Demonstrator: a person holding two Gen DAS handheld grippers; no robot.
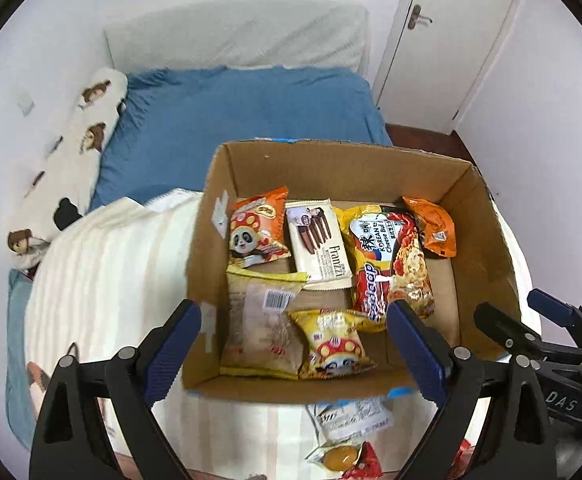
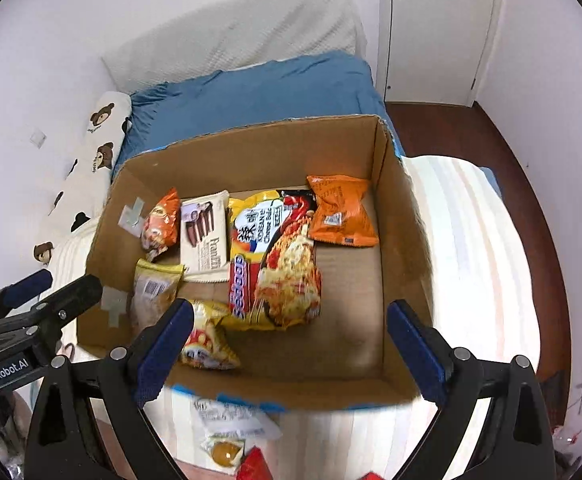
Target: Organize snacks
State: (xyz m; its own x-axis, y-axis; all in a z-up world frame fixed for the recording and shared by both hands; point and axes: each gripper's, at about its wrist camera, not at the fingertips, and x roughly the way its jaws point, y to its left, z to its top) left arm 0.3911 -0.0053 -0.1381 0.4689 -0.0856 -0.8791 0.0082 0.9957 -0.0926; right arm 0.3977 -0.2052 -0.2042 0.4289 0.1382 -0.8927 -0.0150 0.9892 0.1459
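Brown cardboard box (image 2: 399,216) keeps bare floor along its right wall; both black blue-padded grippers (image 1: 295,344) (image 2: 289,344) hover spread, empty-handed.

A cardboard box (image 1: 331,168) is sitting mid-frame on a folded blanket (image 1: 103,280), with a bed (image 1: 231,108) lying behind it. Inside, a noodle packet (image 1: 387,256) is lying right of a wafer pack (image 1: 319,240). A clear packet (image 1: 347,424) is lying below the box.

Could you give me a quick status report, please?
Both claws open, empty: left, right. Six snacks in box. Clear packet outside, near edge. Nothing blocking.
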